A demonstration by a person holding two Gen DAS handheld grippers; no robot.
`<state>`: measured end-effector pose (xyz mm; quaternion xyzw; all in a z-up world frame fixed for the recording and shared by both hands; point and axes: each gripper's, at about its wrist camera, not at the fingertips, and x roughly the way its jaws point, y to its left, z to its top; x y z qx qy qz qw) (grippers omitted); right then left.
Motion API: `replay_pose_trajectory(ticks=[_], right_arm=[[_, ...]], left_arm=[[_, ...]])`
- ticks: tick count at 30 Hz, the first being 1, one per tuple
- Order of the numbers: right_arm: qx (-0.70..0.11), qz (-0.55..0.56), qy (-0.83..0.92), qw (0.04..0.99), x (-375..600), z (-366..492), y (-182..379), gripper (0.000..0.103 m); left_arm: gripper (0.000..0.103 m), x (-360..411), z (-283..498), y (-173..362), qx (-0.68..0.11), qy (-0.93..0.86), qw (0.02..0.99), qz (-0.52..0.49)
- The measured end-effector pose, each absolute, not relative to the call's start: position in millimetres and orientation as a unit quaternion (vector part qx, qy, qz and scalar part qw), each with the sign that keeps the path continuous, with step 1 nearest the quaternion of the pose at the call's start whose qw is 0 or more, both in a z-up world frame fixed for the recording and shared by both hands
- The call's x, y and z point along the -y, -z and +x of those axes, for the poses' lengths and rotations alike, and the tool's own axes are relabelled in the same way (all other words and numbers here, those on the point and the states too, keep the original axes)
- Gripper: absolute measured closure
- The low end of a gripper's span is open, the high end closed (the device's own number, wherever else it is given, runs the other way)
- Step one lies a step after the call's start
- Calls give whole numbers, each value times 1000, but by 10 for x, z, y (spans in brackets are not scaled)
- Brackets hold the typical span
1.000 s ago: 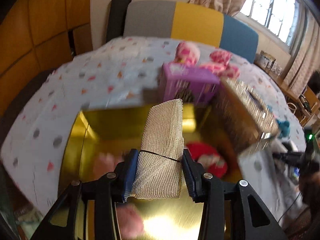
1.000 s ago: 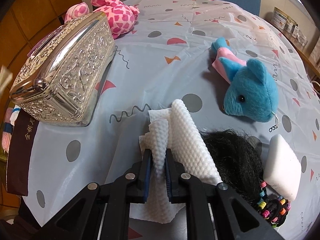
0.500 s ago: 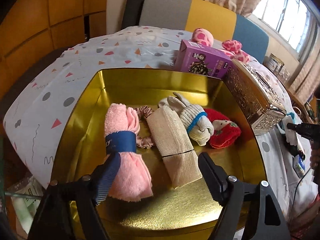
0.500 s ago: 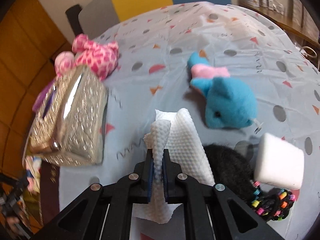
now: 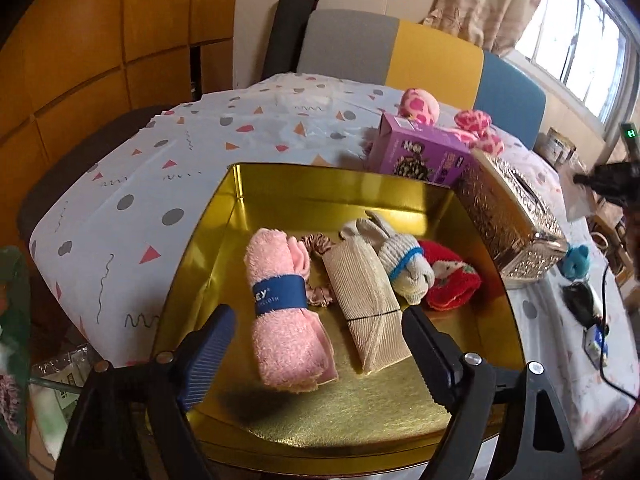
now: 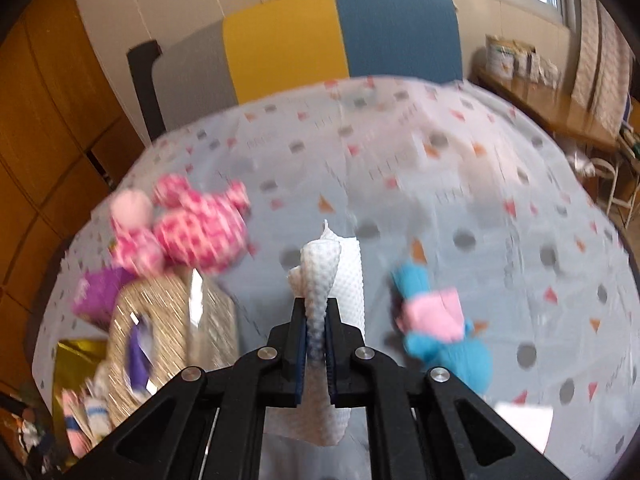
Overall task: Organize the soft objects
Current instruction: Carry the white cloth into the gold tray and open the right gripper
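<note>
Left gripper (image 5: 316, 350) fingers wide over gold tray (image 5: 360, 192); right gripper (image 6: 316, 330) fingers pinching white cloth (image 6: 320, 280), background motion-blurred.

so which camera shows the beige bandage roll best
The left wrist view: the beige bandage roll lies sharp and whole in the gold tin, ahead of the open left gripper. The blurred right wrist view shows only the tin's corner; the roll can't be made out.

blur: right-wrist view smeared, pink toy (image 6: 180, 236) | hidden: scrunchie (image 5: 318, 268) partly under towel (image 5: 280, 312) | cut off: tin (image 5: 360, 412) bottom edge
</note>
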<state>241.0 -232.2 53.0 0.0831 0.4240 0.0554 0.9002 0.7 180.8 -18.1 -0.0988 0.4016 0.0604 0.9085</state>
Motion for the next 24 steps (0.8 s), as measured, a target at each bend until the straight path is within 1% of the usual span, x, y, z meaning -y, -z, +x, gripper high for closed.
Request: replay_pose_trajectory(ticks=[7,10,13,17,20,24], right_arm=[[-399,59,-77,912,1764,2740,-923,97],[-393,48,-96,913,1416,2862,-1010,97],[-388,37,-126,912,1031,2894,-1085,97],[-380,18,-176,908,517,2828,-1152,97],[-375,5,-231,898,148,2646,-1159,97],[-376,-33,-291,879,-262,2332,-1089,97]], left_arm=[[16,-1857,-52,160,-398,-69,910,-93],[13,-1936,-91,168,-396,-78,909,-100],[11,-2018,-127,173,-394,-88,908,-110],[10,-2105,-153,175,-392,-103,906,-119],[8,-2164,-180,176,-390,-117,904,-126],[8,-2232,-215,169,-387,-127,904,-132]])
